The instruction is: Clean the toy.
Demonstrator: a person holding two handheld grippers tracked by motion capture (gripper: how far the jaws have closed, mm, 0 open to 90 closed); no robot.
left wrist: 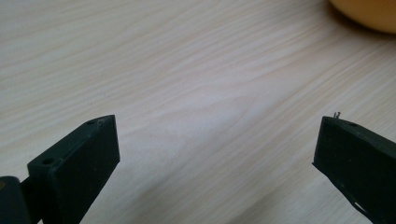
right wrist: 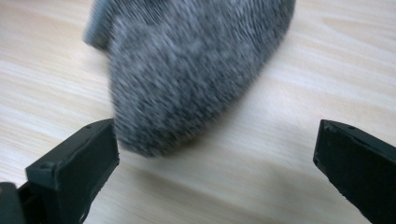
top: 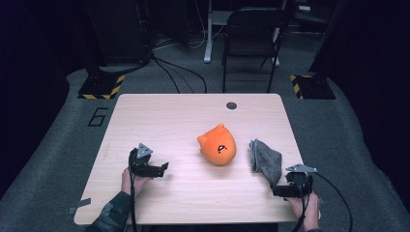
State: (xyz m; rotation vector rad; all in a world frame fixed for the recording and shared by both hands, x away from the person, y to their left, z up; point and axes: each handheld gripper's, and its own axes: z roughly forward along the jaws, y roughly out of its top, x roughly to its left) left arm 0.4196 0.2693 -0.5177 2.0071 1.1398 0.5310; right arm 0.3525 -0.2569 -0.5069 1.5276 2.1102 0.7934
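An orange round plush toy (top: 217, 145) with a small black mark on it lies at the middle of the wooden table (top: 164, 116). To its right lies a grey knitted sock (top: 266, 160). My left gripper (top: 162, 170) rests low at the front left, jaws pointing right toward the toy and open. In the left gripper view the gripper (left wrist: 215, 123) has bare wood between its jaws, and the toy's edge (left wrist: 369, 14) sits at the top right. My right gripper (top: 279, 190) is at the front right, just short of the sock. It (right wrist: 215, 123) stands open, with the sock's near end (right wrist: 187, 70) close ahead.
A small dark round cap (top: 231, 105) sits in the tabletop near the far edge. Beyond the table stand a black folding chair (top: 251, 34) and floor cables (top: 179, 72). The table's front edge lies just below both hands.
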